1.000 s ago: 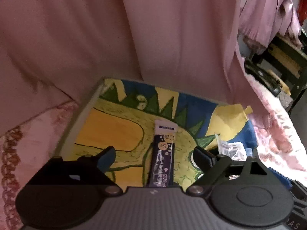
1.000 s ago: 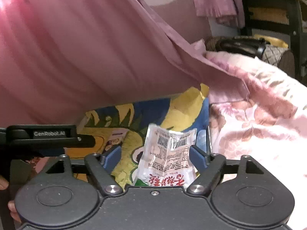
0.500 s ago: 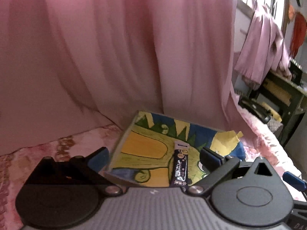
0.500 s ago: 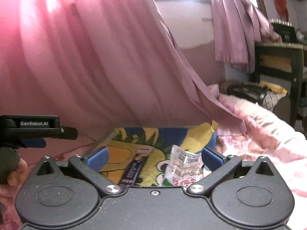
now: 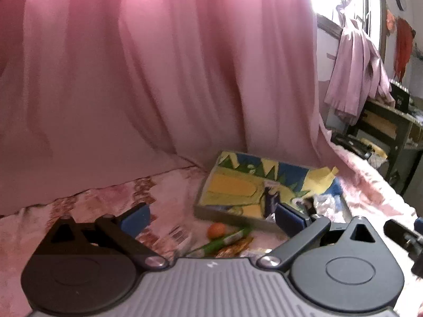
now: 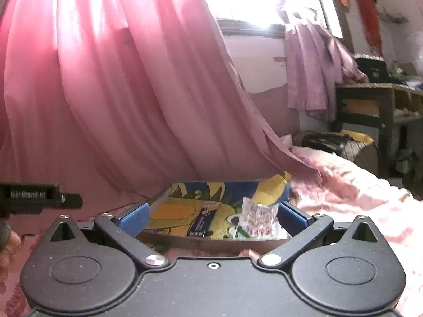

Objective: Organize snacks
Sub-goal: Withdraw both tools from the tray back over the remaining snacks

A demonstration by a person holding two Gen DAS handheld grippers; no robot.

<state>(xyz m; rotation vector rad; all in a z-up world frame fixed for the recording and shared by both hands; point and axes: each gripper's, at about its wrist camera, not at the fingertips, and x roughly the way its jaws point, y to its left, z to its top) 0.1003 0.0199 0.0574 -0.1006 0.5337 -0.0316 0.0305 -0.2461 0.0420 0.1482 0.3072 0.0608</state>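
- Pink floral bedspread point(image 5: 111, 200) covers the bed; a pink curtain point(image 5: 148, 84) hangs behind the cartoon-printed box point(image 5: 232, 187), and a dark wooden shelf unit point(image 6: 380, 105) stands far to the right of the box with a lilac garment point(image 6: 312, 74) draped near it.
- 1 box lies on the bed, its printed floor yellow, green and blue.
- Inside the box: 1 dark blue snack stick point(image 6: 205, 220) near the middle and 1 clear crinkled snack packet point(image 6: 260, 216) to the right of it.
- On the bedspread just in front of the box: 1 small orange round item point(image 5: 216, 230), 1 green wrapped stick point(image 5: 224, 239), 1 gold-toned wrapper point(image 5: 235, 248), and a clear wrapper with a barcode point(image 5: 179, 233); blur hides finer detail.
- Left gripper point(image 5: 211, 219): jaws apart, holding nothing; the loose snacks in front of the box lie between and below its blue pads point(image 5: 134, 218).
- Right gripper point(image 6: 211, 218): jaws apart, holding nothing; the box's near edge, the blue stick and the clear packet sit between them, beyond the tips.
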